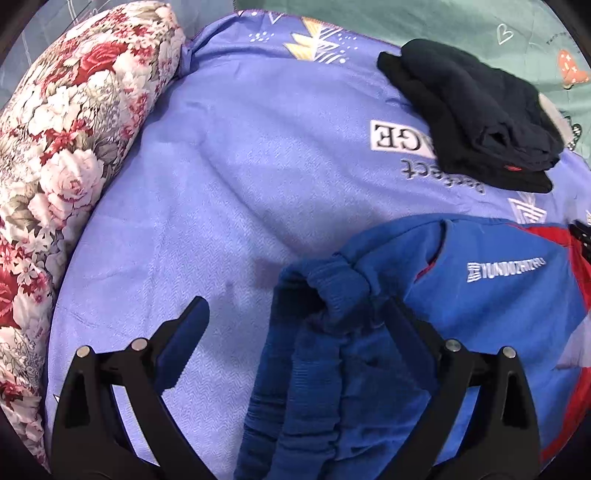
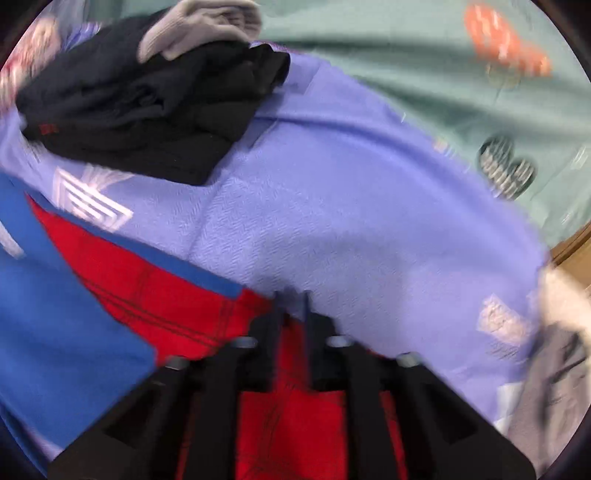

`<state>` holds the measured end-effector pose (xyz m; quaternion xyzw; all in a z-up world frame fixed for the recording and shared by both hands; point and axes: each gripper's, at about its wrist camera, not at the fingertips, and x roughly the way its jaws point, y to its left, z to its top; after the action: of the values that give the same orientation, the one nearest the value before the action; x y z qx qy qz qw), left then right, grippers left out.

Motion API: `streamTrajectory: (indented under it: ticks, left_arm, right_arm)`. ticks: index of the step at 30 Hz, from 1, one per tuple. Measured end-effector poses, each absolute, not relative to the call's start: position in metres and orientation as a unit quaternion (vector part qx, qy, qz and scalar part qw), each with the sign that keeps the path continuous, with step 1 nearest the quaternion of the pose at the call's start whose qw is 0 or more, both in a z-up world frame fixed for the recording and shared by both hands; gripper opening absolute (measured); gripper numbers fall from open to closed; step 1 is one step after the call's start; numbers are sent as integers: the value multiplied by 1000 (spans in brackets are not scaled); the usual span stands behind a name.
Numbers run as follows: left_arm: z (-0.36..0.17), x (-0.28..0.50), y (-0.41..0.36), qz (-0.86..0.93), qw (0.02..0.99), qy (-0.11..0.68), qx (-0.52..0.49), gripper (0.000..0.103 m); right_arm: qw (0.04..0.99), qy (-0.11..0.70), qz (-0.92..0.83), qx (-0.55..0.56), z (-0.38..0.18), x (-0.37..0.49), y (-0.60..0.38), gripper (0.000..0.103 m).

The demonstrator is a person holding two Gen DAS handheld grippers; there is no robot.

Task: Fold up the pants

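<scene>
left wrist view is showing the left gripper (image 1: 295, 317) standing with its fingers spread wide apart, gripping nothing; the blue ribbed waistband of the pants (image 1: 461, 295) is bunching between them and draping over the right-hand finger. the pants, blue with red panels and a white printed logo, are lying on the lavender blanket (image 1: 221, 166) at lower right. a folded stack of dark clothes (image 1: 472, 118) is resting farther back on the same blanket, well apart from the pants. a floral pillow (image 1: 66, 147) is bordering the blanket on the left, and a green sheet (image 1: 461, 22) is showing beyond.

right wrist view is blurring with motion. the right gripper (image 2: 291, 299) is pinching a red fold of the pants (image 2: 147, 280), its fingers drawn close together on the cloth. the dark clothes (image 2: 147, 110) are sitting at upper left with a grey garment (image 2: 199, 26) on top of them.
</scene>
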<state>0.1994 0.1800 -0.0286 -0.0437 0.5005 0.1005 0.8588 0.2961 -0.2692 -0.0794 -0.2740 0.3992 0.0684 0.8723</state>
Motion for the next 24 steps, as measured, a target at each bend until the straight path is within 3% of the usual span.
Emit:
streamTrajectory:
  ticks: [3, 8, 12, 18, 22, 23, 24]
  left_arm:
    - [-27, 197, 181, 102, 859, 499, -50, 97]
    - [-21, 190, 179, 93, 863, 495, -38, 97]
    - [-18, 183, 173, 77, 868, 489, -36, 97]
    - [-31, 190, 169, 98, 857, 505, -28, 97]
    - [-35, 195, 176, 115, 854, 505, -44, 97]
    - [-36, 197, 179, 118, 853, 506, -49, 97]
    - [-37, 199, 181, 121, 850, 510, -53, 98]
  right_arm:
    - [894, 400, 94, -178, -46, 281, -306, 35]
    - [902, 412, 42, -118, -21, 252, -397, 49]
    - [890, 442, 20, -111, -44, 232, -445, 48]
    - [878, 453, -19, -153, -82, 262, -437, 47]
    - [900, 422, -79, -73, -76, 282, -457, 45]
    - [900, 423, -88, -56, -79, 286, -459, 46]
    - [891, 438, -103, -63, -86, 291, -455, 56]
